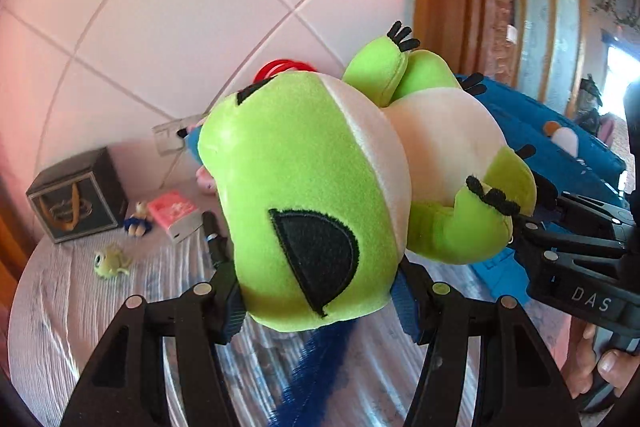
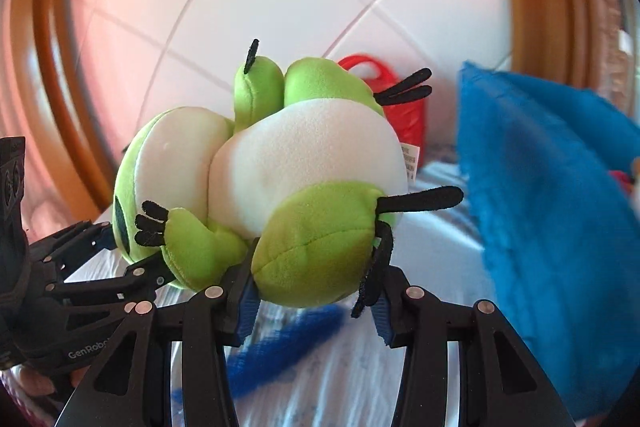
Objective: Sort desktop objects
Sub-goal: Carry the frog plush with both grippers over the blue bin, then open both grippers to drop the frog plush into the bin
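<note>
A green and white plush frog (image 1: 320, 187) is held in the air above the table by both grippers. My left gripper (image 1: 320, 303) is shut on its head, next to the black eye patch. My right gripper (image 2: 314, 303) is shut on a green hind leg of the plush frog (image 2: 304, 187). The right gripper also shows at the right of the left wrist view (image 1: 536, 227), and the left gripper at the left of the right wrist view (image 2: 132, 255).
Below lies a striped tablecloth (image 1: 80, 307) with a dark box (image 1: 76, 199), a pink box (image 1: 176, 213), a small doll (image 1: 138, 219) and a small green toy (image 1: 108, 261). A large blue plush (image 2: 552, 227) is at the right. A red basket (image 2: 400, 99) stands by the tiled wall.
</note>
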